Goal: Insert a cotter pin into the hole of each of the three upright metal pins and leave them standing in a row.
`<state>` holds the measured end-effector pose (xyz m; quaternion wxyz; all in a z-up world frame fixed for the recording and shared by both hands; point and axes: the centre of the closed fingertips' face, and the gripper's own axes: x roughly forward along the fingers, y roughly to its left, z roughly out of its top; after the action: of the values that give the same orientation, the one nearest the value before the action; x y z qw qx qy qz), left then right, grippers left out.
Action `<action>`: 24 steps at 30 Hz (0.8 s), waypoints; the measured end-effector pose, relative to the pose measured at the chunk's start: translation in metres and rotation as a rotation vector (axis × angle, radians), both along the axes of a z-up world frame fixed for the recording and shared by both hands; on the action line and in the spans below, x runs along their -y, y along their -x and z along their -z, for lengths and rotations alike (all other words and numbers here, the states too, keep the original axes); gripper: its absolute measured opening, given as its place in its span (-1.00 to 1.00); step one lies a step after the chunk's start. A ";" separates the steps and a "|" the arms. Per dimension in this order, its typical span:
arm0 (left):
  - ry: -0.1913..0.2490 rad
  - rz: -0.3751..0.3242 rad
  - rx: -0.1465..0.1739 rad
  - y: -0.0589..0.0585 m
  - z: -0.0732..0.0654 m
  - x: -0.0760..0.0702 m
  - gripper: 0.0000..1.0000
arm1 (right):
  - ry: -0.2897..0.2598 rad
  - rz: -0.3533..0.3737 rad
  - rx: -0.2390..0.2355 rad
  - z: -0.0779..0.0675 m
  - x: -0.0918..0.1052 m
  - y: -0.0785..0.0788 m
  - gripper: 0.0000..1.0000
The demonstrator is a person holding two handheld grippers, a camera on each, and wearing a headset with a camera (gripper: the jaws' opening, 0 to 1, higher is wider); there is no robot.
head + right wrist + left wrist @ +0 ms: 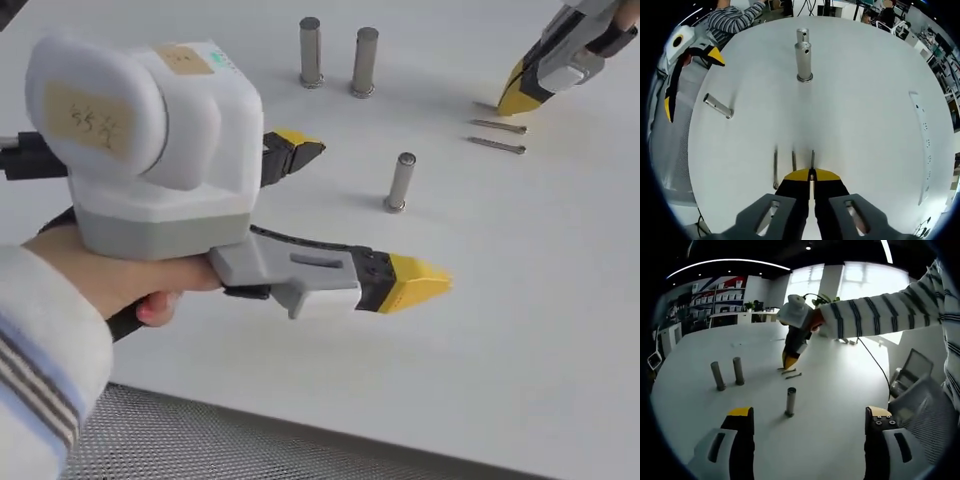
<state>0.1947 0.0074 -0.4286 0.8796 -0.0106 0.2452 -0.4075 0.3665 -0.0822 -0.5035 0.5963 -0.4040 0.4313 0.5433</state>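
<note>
three steel cylinders (400, 182) upright | left claw (810, 413) wide, empty | right claw (811, 173) nips wire cotter pin (812, 158)

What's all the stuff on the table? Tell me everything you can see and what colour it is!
metal pins: three, silver, upright on the table; two side by side at the far side, one alone nearer.
cotter pins: three, silver, lying side by side near the right gripper.
table: one, white, under everything.
left gripper: one, white and grey with yellow tips, jaws open, near the lone pin.
right gripper: one, yellow tips, jaws shut, tips at the end of one cotter pin.
hand: one, holding the left gripper, in a striped sleeve.
</note>
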 end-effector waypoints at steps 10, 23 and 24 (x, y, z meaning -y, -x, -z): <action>0.027 -0.023 -0.029 -0.003 0.000 0.004 0.89 | 0.019 -0.002 0.046 -0.003 0.003 0.000 -1.00; 0.048 -0.004 -0.054 0.006 0.000 0.012 0.86 | -0.224 0.011 0.217 -0.059 -0.020 0.002 -1.00; 0.051 -0.005 -0.056 0.006 -0.001 0.012 0.86 | -0.237 0.009 0.234 -0.064 -0.020 0.005 -1.00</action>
<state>0.1885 -0.0048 -0.4277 0.8729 -0.0447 0.2591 -0.4109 0.3620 -0.0620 -0.4391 0.6883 -0.3896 0.2937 0.5368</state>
